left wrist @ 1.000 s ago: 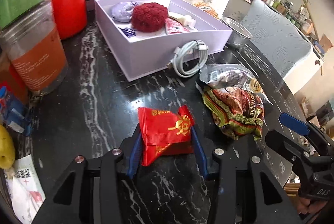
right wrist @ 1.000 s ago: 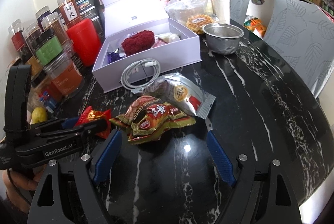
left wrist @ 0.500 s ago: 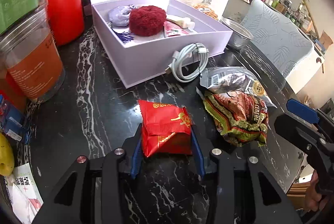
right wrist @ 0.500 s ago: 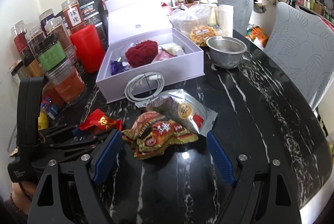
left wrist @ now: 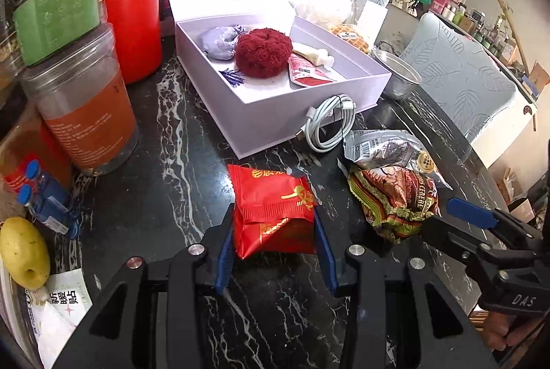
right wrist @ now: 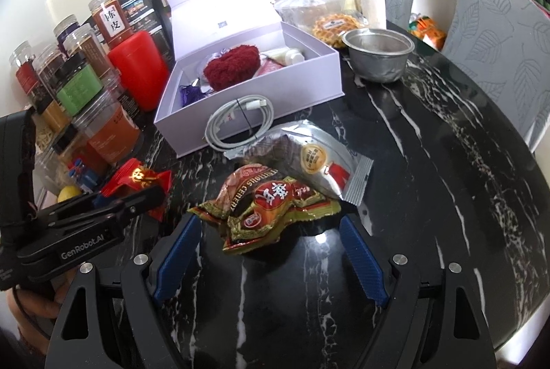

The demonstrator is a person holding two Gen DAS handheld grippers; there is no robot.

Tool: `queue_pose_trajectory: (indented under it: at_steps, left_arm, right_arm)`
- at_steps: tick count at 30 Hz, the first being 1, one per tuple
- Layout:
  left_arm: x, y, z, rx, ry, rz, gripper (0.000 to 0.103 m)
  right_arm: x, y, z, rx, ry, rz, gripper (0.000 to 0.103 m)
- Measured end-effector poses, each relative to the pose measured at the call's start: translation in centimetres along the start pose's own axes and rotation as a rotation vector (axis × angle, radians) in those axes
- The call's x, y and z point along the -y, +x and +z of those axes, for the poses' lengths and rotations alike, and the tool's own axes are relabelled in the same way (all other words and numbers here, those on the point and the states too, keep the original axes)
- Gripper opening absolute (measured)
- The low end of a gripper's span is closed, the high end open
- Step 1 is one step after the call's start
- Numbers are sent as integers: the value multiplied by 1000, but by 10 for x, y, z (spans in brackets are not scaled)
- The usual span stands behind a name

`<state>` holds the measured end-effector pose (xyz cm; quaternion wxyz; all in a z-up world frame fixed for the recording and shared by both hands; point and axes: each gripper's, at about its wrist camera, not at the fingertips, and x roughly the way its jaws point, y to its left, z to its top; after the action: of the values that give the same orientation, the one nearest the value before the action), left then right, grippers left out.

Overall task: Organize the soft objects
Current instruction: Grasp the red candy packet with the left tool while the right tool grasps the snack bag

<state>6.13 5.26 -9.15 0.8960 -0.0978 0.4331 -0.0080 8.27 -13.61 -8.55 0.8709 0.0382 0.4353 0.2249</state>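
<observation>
Since a second ago, left gripper (left wrist: 274, 243) has carried the red packet (left wrist: 273, 214) closer to the lavender box (left wrist: 268, 108); jaws clenched on its two sides, packet apparently lifted off the black marble table (left wrist: 165, 169). Right gripper (right wrist: 266, 254) spread wide, holding nothing; one crumpled brown-and-gold packet (right wrist: 268, 207) lies on the table between its fingers, near the tips. One silver packet (right wrist: 302, 156) just behind it, touching. One coiled white cable (right wrist: 239, 121) leans on the box front. Inside the box: one red pompom (right wrist: 230, 66), plus smaller items.
</observation>
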Motion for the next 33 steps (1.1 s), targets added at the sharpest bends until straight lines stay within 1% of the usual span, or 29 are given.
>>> queue_pose_trajectory:
  at_steps: [3,5,7,8,10,14,17,19,21,22,23,25,28,33]
  left_arm:
    - [-3,-2,-1,3,-11,10,41]
    - [-7,-5,-2,8,-18,18,41]
    - [-10,-7,-2,14,-25,30,41]
    - [-13,-9,-2,19,-30,40,41]
    - [-15,-12,-3,25,-36,53,41]
    - [-24,-15,-4,31,-57,79,41]
    - [-29,-17,-5,30,-75,78,41]
    - [-30,-18,-5,31,-80,80,41]
    - [-31,-19,-5,32,-81,79,41]
    - [-30,-19,-6,32,-80,78,41]
    - [-29,-19,-6,33,-78,78,41]
    - [-27,-20,-6,35,-71,78,41]
    - [-23,-22,-7,39,-60,73,41]
    - [-17,-27,-9,43,-45,64,41]
  right_arm:
    - [-3,7,1,-22,13,27,84]
    - [-8,13,2,-37,18,37,89]
    - [-12,19,4,-37,28,46,91]
    - [-14,22,4,-34,34,50,94]
    - [-18,28,6,-31,44,48,95]
    - [-26,38,9,-17,40,-13,95]
    - [-28,50,10,-42,36,-81,95]
    - [-29,52,9,-26,22,-105,95]
    - [-29,53,7,-20,4,-125,85]
    - [-29,52,7,-13,-3,-135,77]
    - [-29,51,6,-7,-11,-145,73]
    - [-26,48,4,-3,-12,-133,62]
    - [-24,43,0,3,-16,-128,57]
    - [-18,32,-9,10,-5,-98,55]
